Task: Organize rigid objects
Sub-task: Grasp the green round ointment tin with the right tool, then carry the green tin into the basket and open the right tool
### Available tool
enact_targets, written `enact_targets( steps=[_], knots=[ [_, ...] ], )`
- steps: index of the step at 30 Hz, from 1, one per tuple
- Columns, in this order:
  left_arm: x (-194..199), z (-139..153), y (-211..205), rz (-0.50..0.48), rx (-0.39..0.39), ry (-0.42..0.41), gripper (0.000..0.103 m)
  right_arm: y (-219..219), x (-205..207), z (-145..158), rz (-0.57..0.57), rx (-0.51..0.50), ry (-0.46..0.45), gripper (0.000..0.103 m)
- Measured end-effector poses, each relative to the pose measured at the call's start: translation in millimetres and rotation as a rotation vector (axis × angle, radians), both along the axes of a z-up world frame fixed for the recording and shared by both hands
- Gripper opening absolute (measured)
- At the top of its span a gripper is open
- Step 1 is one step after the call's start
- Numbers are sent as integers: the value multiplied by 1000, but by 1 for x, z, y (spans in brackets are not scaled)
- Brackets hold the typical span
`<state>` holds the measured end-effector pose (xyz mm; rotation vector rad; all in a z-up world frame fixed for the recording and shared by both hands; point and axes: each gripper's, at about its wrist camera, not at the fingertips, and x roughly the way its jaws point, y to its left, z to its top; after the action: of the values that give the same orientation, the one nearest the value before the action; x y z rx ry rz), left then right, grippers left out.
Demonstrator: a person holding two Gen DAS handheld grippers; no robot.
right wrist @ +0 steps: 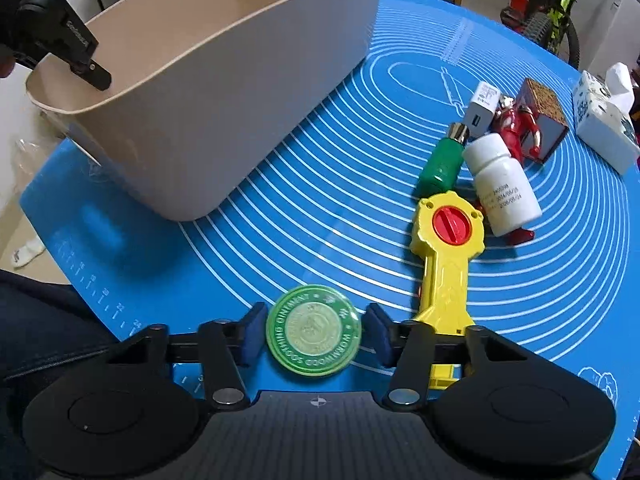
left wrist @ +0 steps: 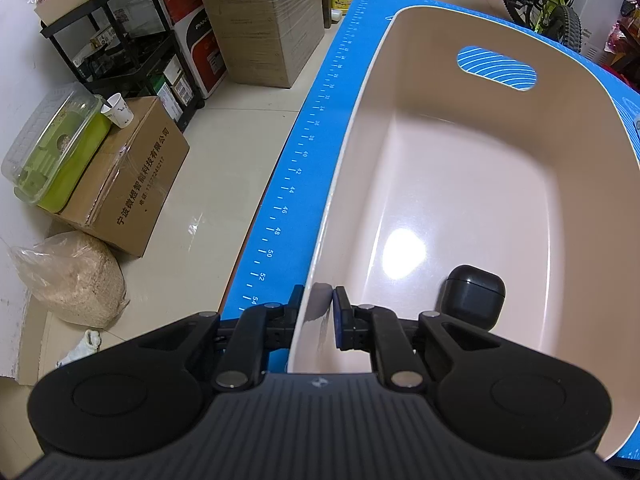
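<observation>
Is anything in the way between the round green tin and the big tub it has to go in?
Nothing visible blocks it. The green tin sits between the right gripper pads, and only bare blue mat lies between it and the beige tub. The tub's tall wall must be cleared. The yellow toy lies off to the right.

Left claw (left wrist: 320, 312) clamped shut, right claw (right wrist: 314, 336) part-open, apparently not gripping
</observation>
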<state>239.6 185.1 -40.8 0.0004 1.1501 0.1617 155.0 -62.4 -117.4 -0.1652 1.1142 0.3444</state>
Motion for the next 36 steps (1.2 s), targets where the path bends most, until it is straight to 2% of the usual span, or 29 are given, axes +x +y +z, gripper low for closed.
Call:
enact_targets(
  steps=[4, 7, 12, 16, 19, 23, 28, 36],
  knots=[
    [1, 0, -1, 0, 5, 1, 16, -2, 6, 14, -33, 3, -33, 55],
    [1, -1, -3, -3, 11, 2, 16, -4, 11, 39, -65, 37, -108, 55],
    [1, 0, -2, -6, 10, 1, 16, -16, 23, 77, -187, 133, -202, 55],
    [1, 0, -2, -5, 9, 2, 16, -17, 33, 110, -227, 201, -329, 55],
    [1, 0, -2, -2, 9, 2, 16, -8, 42, 141, -199, 289, -413, 55],
    [1, 0, -3, -3, 11, 2, 16, 18, 54, 161, -122, 294, -491, 55],
    [1, 0, -3, -7, 13, 0, 16, 51, 71, 157, -32, 293, -447, 55],
    [1, 1, -3, -9, 16, 1, 16, 96, 75, 98, 96, 128, -305, 55]
  ],
)
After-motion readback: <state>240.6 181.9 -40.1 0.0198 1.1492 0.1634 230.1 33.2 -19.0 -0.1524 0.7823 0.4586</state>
